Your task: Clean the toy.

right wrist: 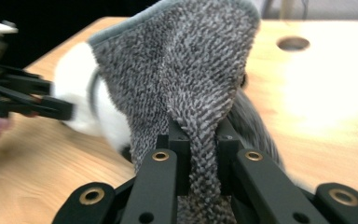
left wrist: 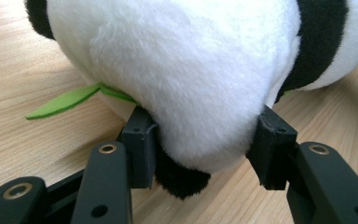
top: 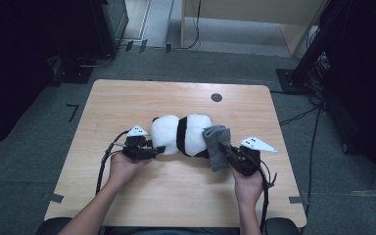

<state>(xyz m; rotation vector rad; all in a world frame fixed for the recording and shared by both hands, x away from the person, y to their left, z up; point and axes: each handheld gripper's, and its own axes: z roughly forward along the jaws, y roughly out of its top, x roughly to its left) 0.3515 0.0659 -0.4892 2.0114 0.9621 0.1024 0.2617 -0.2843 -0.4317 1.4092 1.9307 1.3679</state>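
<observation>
High view: a pale rectangular wooden table (top: 127,103) carries everything, with a small round dark hole (top: 216,97) in its top beyond the toy, toward the far edge. Near the table's middle lies a plush black-and-white panda toy (top: 181,134), its long axis running across the table from left to right; which end is the head I cannot tell. A black band of fur crosses the panda's middle.

At the panda's right end a grey looped-pile terry cloth (top: 218,144) drapes against the plush and covers that end. The right gripper (top: 229,152) has its jaws pressed together on a fold of this cloth, and in the right gripper view the cloth (right wrist: 186,79) rises between the jaws and hides most of the panda behind it; the white fur to its left is blurred.

At the panda's left end the left gripper (top: 157,150) pinches the plush, and in the left gripper view both pads dent the white fur (left wrist: 191,84) on either side. A thin green felt leaf (left wrist: 65,100) sticks out from under the panda there, its far part hidden beneath the plush.
</observation>
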